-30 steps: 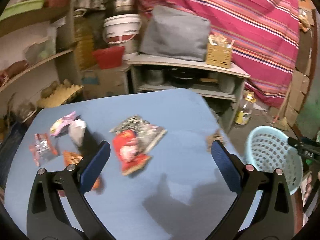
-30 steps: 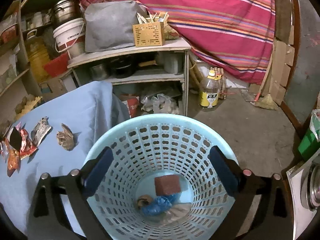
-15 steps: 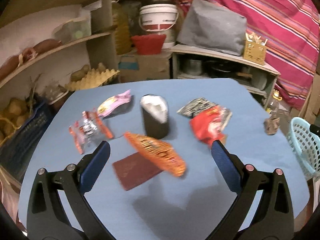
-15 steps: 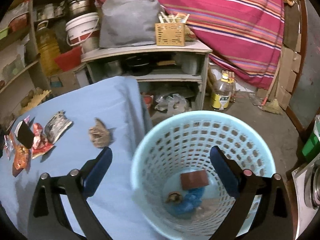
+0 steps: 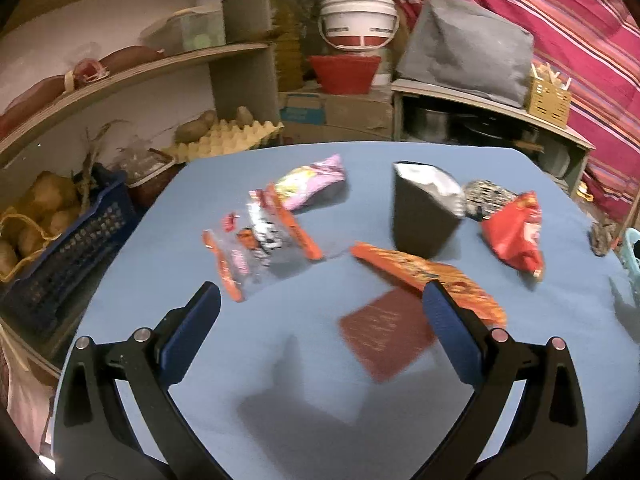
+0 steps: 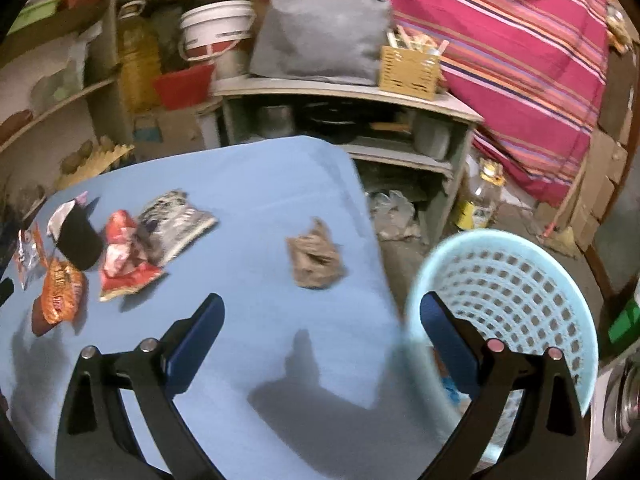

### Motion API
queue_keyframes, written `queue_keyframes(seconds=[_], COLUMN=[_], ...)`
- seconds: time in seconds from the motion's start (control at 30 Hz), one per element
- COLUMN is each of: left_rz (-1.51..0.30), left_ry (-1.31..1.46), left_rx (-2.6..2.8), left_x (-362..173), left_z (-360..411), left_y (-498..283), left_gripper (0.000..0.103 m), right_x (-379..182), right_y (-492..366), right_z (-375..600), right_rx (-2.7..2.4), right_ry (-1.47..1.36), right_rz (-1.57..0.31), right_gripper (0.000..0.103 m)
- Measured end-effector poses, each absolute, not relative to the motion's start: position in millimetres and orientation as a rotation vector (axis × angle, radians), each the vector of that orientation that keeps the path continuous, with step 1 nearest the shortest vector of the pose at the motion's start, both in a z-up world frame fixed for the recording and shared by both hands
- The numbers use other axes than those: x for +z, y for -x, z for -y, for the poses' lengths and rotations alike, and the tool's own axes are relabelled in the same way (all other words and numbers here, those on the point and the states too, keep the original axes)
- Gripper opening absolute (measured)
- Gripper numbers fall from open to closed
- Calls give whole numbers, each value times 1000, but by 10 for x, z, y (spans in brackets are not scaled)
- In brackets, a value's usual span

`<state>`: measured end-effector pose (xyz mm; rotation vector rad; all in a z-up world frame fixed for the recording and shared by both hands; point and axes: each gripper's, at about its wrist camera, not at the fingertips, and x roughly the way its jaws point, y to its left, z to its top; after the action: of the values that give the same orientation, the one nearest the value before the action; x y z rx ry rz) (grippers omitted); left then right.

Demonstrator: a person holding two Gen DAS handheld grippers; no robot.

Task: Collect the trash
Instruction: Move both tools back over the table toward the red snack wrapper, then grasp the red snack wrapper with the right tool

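Note:
Trash lies on the blue table (image 5: 304, 360): a maroon card (image 5: 386, 332), an orange wrapper (image 5: 428, 276), a black cup-like pack (image 5: 422, 212), a red bag (image 5: 516, 236), a pink wrapper (image 5: 310, 180) and a clear red-edged wrapper (image 5: 256, 244). My left gripper (image 5: 320, 320) is open and empty above the table, just short of the card. My right gripper (image 6: 320, 328) is open and empty over the table's right edge. A crumpled brown paper (image 6: 316, 260) lies ahead of it. The light blue basket (image 6: 516, 280) stands to its right.
Shelves with potatoes, an egg tray (image 5: 224, 140) and a dark blue crate (image 5: 68, 248) stand left of the table. A low shelf (image 6: 344, 92) with pots, a grey bag and a wicker box is behind. A bottle (image 6: 480, 200) stands on the floor.
My left gripper swung left across the table, from the red bag toward the maroon card. My right gripper swung left from over the basket to the table edge. Both stayed open.

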<state>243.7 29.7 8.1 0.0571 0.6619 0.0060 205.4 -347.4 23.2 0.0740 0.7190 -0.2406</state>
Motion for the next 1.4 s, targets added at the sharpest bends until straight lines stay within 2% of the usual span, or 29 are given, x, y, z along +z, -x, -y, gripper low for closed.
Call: queue_keyframes(seconds=[0.5,0.9,0.97,1.1,1.17,1.4], left_rz=[-622,-641,-642,-652,-655,-658], left_ry=[-34,-8,-4,11,16,13], left_rx=[61,83,85,87,85,87], left_x=[87,88,83,67,72,115], left_z=[-670,-825,-837,-844,-841,-807], left_y=[-2621,-2773,-2788,-2837,-2855,-2881], left_gripper=[98,98,98,98,98,98], right_x=[158,-75,-101,-146,-154,-147], right_y=[-2813,-3155,-3159,-3142,-3140,-3147], right_z=[2173,1767,1722,1708,1733,1825], right_rx=[-49,-11,4,21,28,62], right_ry=[39,148,160,165,161,134], right_rz=[-714,-814,-826,-847,-853,-849], right_gripper=[96,94,76,58,45,41])
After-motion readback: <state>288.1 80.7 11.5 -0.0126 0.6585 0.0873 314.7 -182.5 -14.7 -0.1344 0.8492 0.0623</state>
